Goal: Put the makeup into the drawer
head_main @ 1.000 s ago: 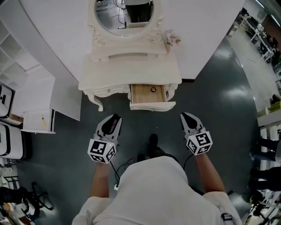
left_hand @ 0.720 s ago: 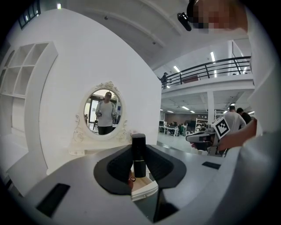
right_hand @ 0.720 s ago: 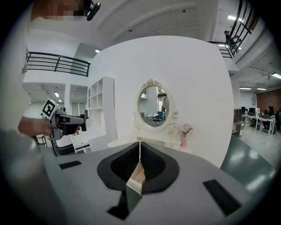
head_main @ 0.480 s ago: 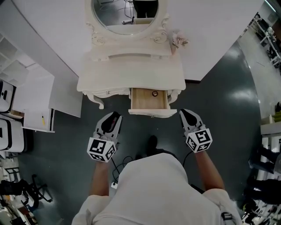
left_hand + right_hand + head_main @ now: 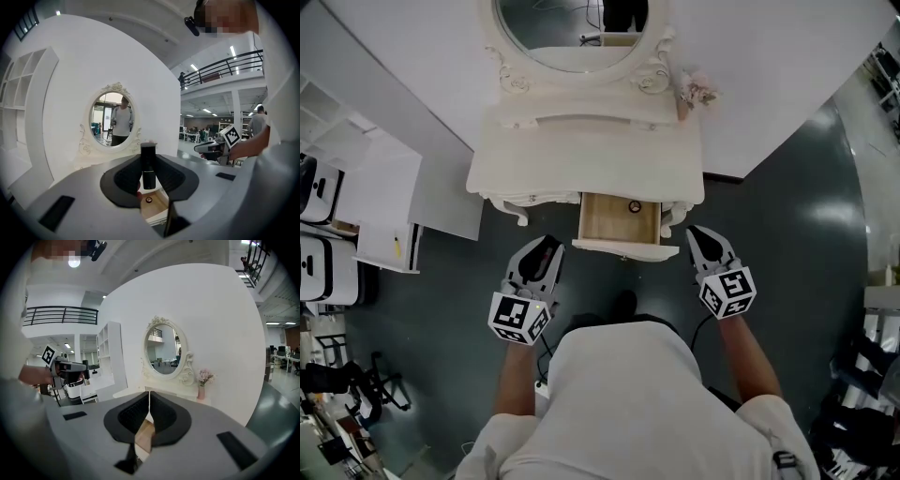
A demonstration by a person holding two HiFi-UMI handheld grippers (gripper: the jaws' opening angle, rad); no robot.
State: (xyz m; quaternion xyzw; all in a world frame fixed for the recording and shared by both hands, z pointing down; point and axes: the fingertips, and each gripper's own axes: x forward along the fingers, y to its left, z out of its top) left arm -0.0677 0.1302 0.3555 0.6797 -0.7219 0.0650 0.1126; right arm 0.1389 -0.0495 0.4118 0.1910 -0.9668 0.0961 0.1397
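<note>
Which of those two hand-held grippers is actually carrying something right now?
The left gripper: a black makeup tube stands upright, clamped between its jaws. The right gripper has its jaws closed together with nothing between them.

1. The mirror (image 5: 572, 37) above the dressing table (image 5: 591, 150) is cut by the head view's top edge.
2. The rear of the drawer (image 5: 619, 223) lies hidden under the dressing table's top.
3. A small round thing (image 5: 633, 206) in that drawer is too small to name.
4. In the head view the left gripper (image 5: 546, 248), before the dressing table, hides its black tube (image 5: 148, 164).
</note>
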